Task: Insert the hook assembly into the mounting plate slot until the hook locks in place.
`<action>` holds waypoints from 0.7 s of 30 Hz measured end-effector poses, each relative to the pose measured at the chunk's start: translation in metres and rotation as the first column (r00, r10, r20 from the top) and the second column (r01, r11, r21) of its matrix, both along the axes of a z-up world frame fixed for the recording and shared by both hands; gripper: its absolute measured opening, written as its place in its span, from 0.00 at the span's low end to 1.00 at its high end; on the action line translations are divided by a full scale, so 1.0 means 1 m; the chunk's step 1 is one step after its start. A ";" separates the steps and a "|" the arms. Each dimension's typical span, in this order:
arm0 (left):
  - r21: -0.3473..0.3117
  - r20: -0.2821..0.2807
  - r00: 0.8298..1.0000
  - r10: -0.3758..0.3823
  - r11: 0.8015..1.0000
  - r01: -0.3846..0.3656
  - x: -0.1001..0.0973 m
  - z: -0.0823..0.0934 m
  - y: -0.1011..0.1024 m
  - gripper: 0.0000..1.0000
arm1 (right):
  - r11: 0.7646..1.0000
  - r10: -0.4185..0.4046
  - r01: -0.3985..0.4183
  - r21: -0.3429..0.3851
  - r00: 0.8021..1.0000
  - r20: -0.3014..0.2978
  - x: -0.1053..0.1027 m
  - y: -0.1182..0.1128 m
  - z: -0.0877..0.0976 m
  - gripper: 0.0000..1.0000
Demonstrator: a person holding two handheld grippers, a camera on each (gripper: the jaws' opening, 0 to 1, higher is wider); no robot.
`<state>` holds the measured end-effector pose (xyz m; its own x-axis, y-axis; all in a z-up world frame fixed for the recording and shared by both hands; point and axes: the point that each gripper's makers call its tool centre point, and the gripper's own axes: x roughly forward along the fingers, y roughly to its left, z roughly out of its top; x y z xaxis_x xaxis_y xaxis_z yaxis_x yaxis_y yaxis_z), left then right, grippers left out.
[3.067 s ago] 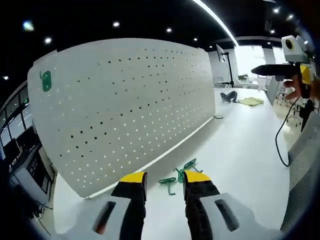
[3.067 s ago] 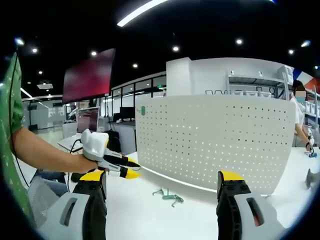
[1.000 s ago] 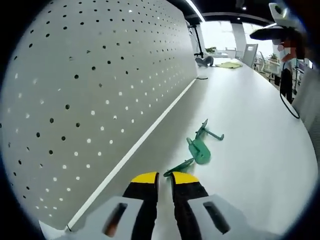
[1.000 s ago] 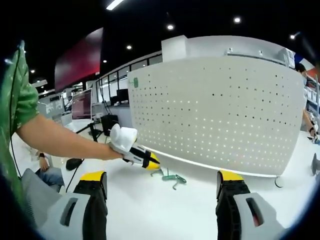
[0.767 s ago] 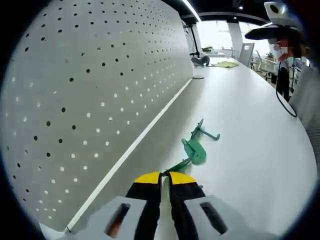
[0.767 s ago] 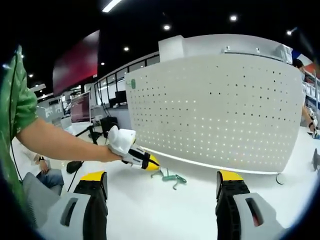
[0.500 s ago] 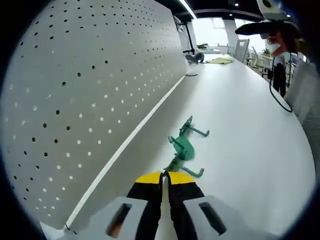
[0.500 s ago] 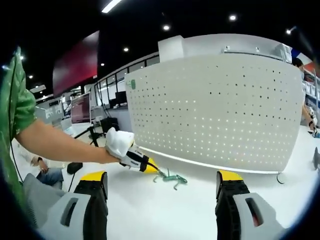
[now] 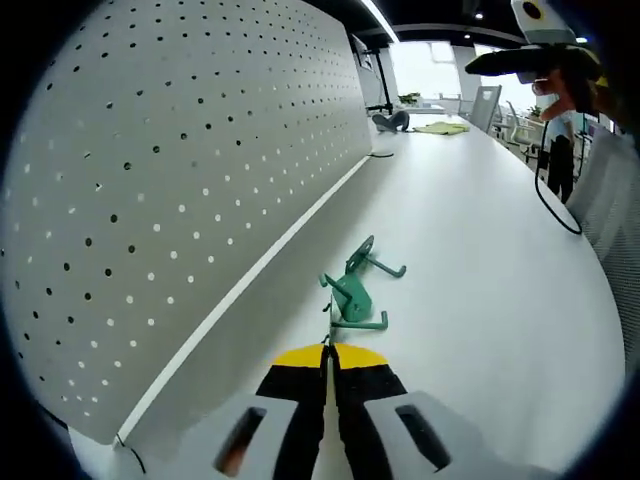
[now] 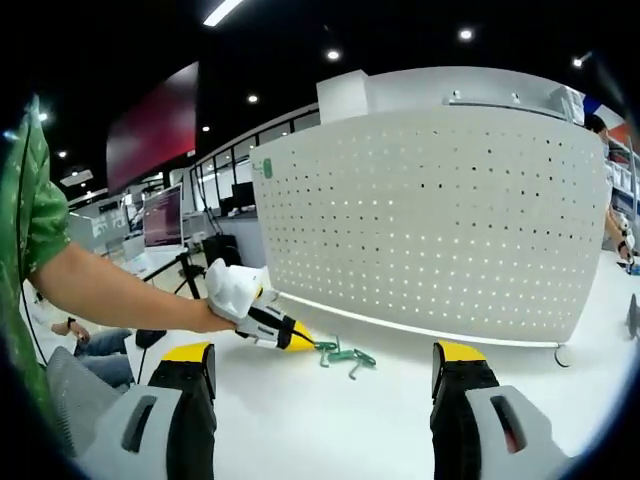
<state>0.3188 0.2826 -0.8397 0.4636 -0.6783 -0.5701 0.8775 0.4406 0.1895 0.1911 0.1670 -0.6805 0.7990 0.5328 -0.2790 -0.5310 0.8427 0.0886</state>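
— Left gripper (image 9: pixel 326 350) now: its yellow-tipped jaws are pressed together, where three seconds back they stood apart above the table. A thin green stem runs from the tips to the green hooks (image 9: pixel 352 287), so it seems to pinch one hook's end, though the grip itself is too small to confirm.

— And the hooks?

— They lie in a little tangle on the white table (image 9: pixel 470 260), near the foot of the white pegboard (image 9: pixel 190 150). Half a second ago they sat closer to the jaw tips; the cluster has turned and its wire ends now point another way.

— The other side?

— In the right gripper view the right gripper (image 10: pixel 320 372) hangs with its jaws wide apart, nothing between them, same as before. The left gripper (image 10: pixel 297 343) shows there too, in the person's hand (image 10: pixel 215 318), tips touching the hooks (image 10: pixel 345 355).

— Any writing?

— None legible. There is a small green tag (image 10: pixel 264 167) at the board's top corner, too small to read. The hooks overlap, so I cannot count them.
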 end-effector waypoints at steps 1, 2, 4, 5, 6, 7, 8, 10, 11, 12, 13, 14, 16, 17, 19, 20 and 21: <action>-0.008 -0.008 1.000 0.006 1.000 -0.006 -0.001 0.000 0.000 0.02 | 1.000 0.001 -0.001 0.000 1.000 0.000 0.000 0.000 0.000 0.91; -0.014 -0.015 1.000 0.010 1.000 -0.010 -0.001 0.000 0.000 0.02 | 1.000 0.001 -0.001 0.001 1.000 0.000 0.000 0.000 0.000 0.91; -0.034 -0.034 0.999 0.019 0.999 -0.020 -0.004 0.000 0.001 0.02 | 1.000 0.004 -0.004 0.001 1.000 0.001 0.000 0.001 0.000 0.91; -0.047 -0.049 0.998 0.025 0.998 -0.027 -0.005 0.000 0.001 0.02 | 1.000 0.006 -0.006 0.002 1.000 0.002 0.000 0.002 0.000 0.91; -0.057 -0.062 0.998 0.030 0.998 -0.034 -0.006 0.000 0.001 0.02 | 1.000 0.007 -0.007 0.003 1.000 0.003 0.000 0.002 0.001 0.91; -0.071 -0.078 0.996 0.034 0.997 -0.040 -0.008 0.001 0.001 0.02 | 1.000 0.008 -0.008 0.003 1.000 0.003 0.000 0.003 0.001 0.91; -0.084 -0.089 0.995 0.040 0.995 -0.048 -0.008 0.001 0.001 0.02 | 1.000 0.009 -0.009 0.003 1.000 0.003 0.000 0.003 0.001 0.91; -0.106 -0.114 0.992 0.045 0.993 -0.057 -0.010 0.002 0.001 0.01 | 1.000 0.012 -0.012 0.003 1.000 0.006 0.000 0.003 0.002 0.91; -0.122 -0.129 0.991 0.047 0.991 -0.063 -0.012 0.004 0.001 0.01 | 1.000 0.013 -0.013 0.003 1.000 0.007 0.000 0.003 0.002 0.91; -0.131 -0.139 0.989 0.049 0.989 -0.067 -0.013 0.005 0.001 0.01 | 1.000 0.015 -0.015 0.004 1.000 0.008 0.000 0.004 0.002 0.91; -0.144 -0.152 0.987 0.048 0.987 -0.070 -0.016 0.007 0.001 0.01 | 1.000 0.015 -0.015 0.004 1.000 0.008 0.000 0.004 0.003 0.91; -0.158 -0.163 0.985 0.048 0.985 -0.075 -0.017 0.009 0.001 0.01 | 1.000 0.017 -0.017 0.003 1.000 0.010 0.000 0.004 0.003 0.91; -0.184 -0.187 0.981 0.050 0.979 -0.085 -0.021 0.012 0.001 0.01 | 1.000 0.020 -0.021 0.004 1.000 0.012 -0.001 0.005 0.004 0.91; -0.199 -0.204 0.978 0.046 0.976 -0.087 -0.024 0.014 0.000 0.01 | 1.000 0.022 -0.022 0.005 1.000 0.014 -0.001 0.006 0.005 0.91; -0.241 -0.238 0.971 0.035 0.966 -0.094 -0.031 0.021 -0.001 0.01 | 1.000 0.027 -0.027 0.007 0.999 0.018 -0.001 0.007 0.006 0.91; -0.254 -0.247 0.969 0.026 0.963 -0.090 -0.035 0.024 -0.002 0.01 | 1.000 0.030 -0.030 0.009 0.999 0.021 -0.002 0.008 0.007 0.91; -0.257 -0.247 0.969 0.022 0.962 -0.088 -0.038 0.027 -0.003 0.01 | 0.999 0.032 -0.032 0.010 0.999 0.023 -0.002 0.008 0.008 0.91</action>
<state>0.2809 0.2798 -0.8127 0.3761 -0.7970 -0.4726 0.8554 0.4947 -0.1536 0.1892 0.1754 -0.6727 0.7877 0.5606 -0.2554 -0.5594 0.8246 0.0847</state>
